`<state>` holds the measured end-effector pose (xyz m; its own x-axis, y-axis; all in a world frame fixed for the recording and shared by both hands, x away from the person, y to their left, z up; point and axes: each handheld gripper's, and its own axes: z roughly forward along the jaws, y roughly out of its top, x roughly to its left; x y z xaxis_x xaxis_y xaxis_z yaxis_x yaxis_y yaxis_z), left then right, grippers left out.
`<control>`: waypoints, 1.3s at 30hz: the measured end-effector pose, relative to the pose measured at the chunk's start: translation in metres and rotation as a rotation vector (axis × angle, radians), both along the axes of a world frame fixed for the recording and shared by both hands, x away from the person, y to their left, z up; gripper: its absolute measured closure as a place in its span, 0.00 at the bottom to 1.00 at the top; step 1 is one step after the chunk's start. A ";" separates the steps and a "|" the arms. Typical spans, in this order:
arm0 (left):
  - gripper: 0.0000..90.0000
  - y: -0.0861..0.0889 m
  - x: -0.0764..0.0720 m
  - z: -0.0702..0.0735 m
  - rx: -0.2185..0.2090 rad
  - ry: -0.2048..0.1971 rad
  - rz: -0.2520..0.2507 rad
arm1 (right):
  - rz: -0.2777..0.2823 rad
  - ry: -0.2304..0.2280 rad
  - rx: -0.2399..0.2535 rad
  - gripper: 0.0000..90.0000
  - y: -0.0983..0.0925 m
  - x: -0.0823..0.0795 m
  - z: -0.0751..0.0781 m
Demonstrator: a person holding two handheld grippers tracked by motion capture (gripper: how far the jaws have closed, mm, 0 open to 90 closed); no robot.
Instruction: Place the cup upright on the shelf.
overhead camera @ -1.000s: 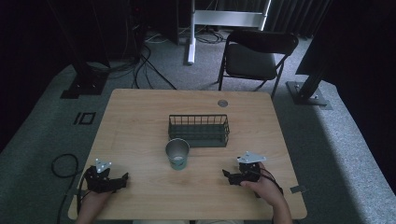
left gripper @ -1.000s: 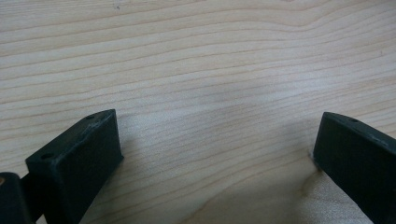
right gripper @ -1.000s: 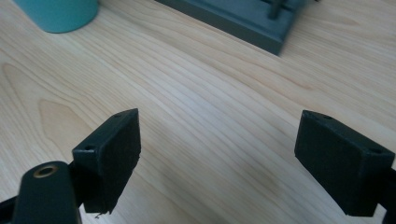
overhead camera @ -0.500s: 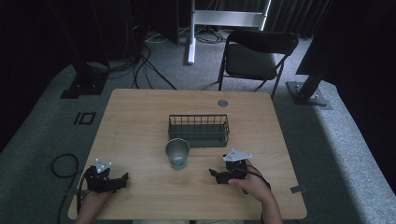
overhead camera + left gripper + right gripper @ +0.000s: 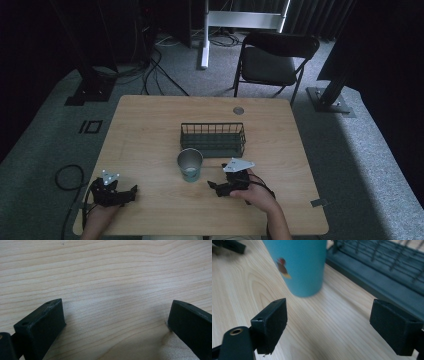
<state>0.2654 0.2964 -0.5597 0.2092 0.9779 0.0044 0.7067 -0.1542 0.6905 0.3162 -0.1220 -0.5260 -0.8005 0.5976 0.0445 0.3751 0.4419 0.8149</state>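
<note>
My right tool: jaws wide, low over the worktop, pointing at the cup nearby.
My left tool: jaws wide, resting near the worktop's front edge.

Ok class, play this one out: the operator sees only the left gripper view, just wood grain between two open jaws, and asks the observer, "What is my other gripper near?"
Observer: The right gripper is open and points at an upright teal cup.
Operator: Is it touching the cup?
Observer: No. In the right gripper view, bare table shows between the jaws and the cup's base.
Operator: Anything close behind the cup?
Observer: A dark wire basket stands just beyond it, nearer the table's far edge.
</note>
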 end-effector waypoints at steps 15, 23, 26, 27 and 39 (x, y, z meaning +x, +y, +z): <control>0.02 0.000 0.000 0.000 0.000 0.000 -0.001 | 0.071 -0.045 0.052 0.16 0.040 0.007 0.007; 0.02 0.000 0.000 0.000 0.000 0.000 -0.001 | 0.098 -0.048 0.064 0.16 0.057 0.011 0.006; 0.02 0.000 0.000 0.000 0.000 0.000 -0.001 | 0.094 -0.055 0.066 0.16 0.060 0.012 0.006; 0.02 0.000 0.000 0.000 0.000 0.000 -0.001 | 0.087 -0.060 0.068 0.16 0.063 0.014 0.005; 0.02 0.000 0.000 0.000 0.000 0.000 -0.001 | 0.089 -0.056 0.103 0.14 0.078 0.021 0.004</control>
